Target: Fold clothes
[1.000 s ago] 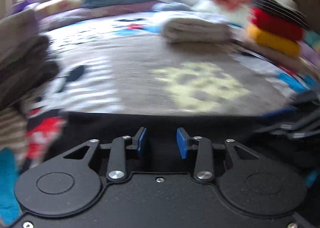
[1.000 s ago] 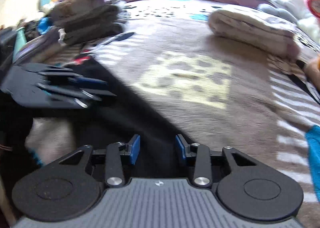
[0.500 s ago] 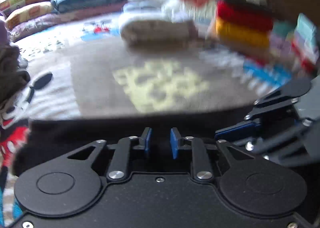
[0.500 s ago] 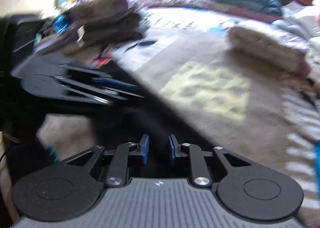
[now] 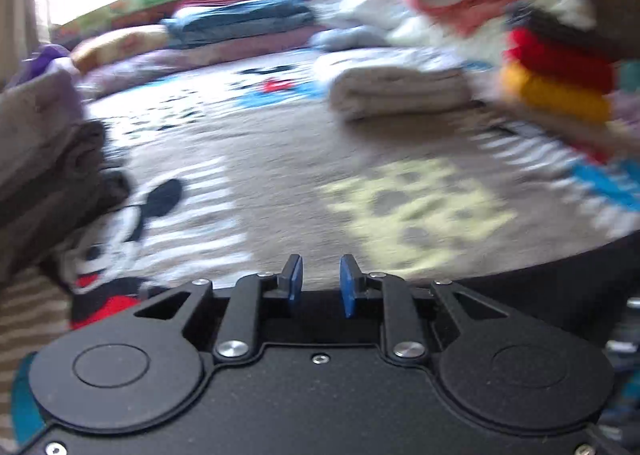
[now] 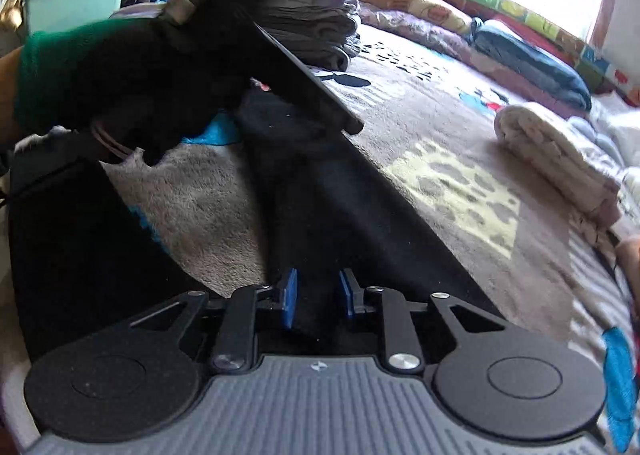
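Black garment (image 6: pixel 352 199) lies on the bed blanket (image 6: pixel 448 135), a long strip running from the near edge diagonally up-left. Right hand-held gripper (image 6: pixel 318 297): jaws opening, black cloth between the blue pads (image 6: pixel 289 297), contact unclear. Left hand-held gripper (image 5: pixel 320 283): pads narrowly apart over the garment's edge (image 5: pixel 540 295); can't tell if it's grasping. Folded towel (image 5: pixel 396 89) lies farther back.

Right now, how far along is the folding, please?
Done: folded piles sit on the bed: a grey stack, a cream bundle, a red and yellow stack. In hand: the black garment, stretched between left gripper and right gripper, whose jaws are opening with cloth between them. Left: this garment is not yet folded.
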